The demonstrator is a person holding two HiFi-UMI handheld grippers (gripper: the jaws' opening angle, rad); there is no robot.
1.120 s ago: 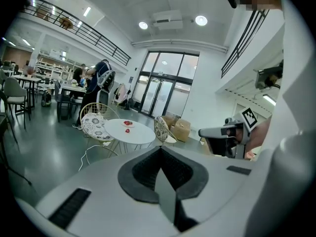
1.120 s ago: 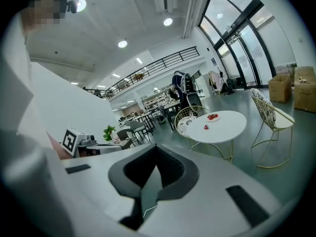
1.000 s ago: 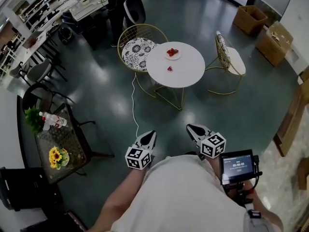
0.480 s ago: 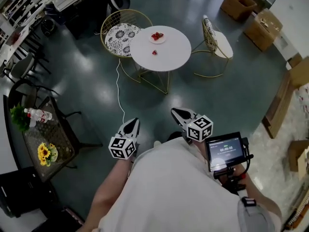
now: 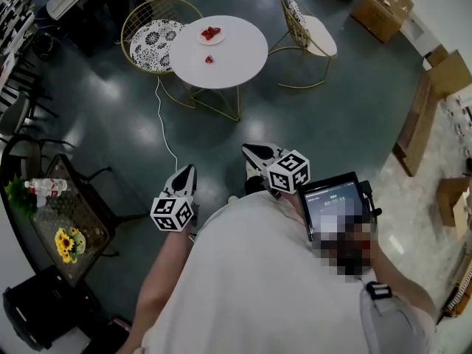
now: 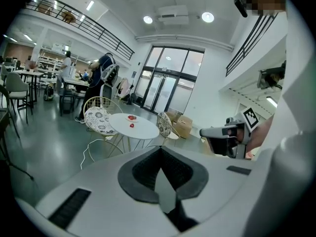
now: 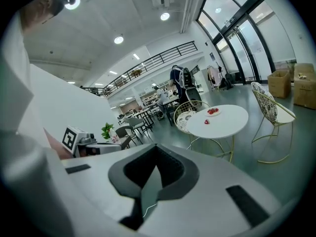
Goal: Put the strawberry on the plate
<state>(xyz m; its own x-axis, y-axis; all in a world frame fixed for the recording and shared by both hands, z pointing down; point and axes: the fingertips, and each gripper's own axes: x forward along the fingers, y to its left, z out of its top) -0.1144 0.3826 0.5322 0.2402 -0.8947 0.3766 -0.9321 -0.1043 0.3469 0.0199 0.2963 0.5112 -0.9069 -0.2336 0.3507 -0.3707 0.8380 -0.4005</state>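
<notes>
A lone red strawberry [image 5: 209, 59] lies on a round white table [image 5: 236, 50] at the top of the head view, far from me. Just beyond it on the same table a small white plate [image 5: 211, 37] carries more strawberries. The left gripper view also catches the strawberry [image 6: 132, 125] and the plate [image 6: 131, 118]; the right gripper view has the strawberry [image 7: 206, 122] and the plate [image 7: 213, 112] too. My left gripper [image 5: 184, 174] and right gripper [image 5: 253, 153] are held close to my body, both shut and empty, well short of the table.
Two gold wire chairs [image 5: 156, 32] [image 5: 306, 28] flank the table, and a white cable [image 5: 166, 127] trails across the dark floor. A dark side table with sunflowers [image 5: 65, 240] and bottles stands at left. Cardboard boxes [image 5: 381, 7] sit at upper right. A screen [image 5: 333, 203] is mounted near my right hand.
The head view has swung so the table, chairs and grippers sit further left and higher in the picture. Both grippers stay shut near my body.
</notes>
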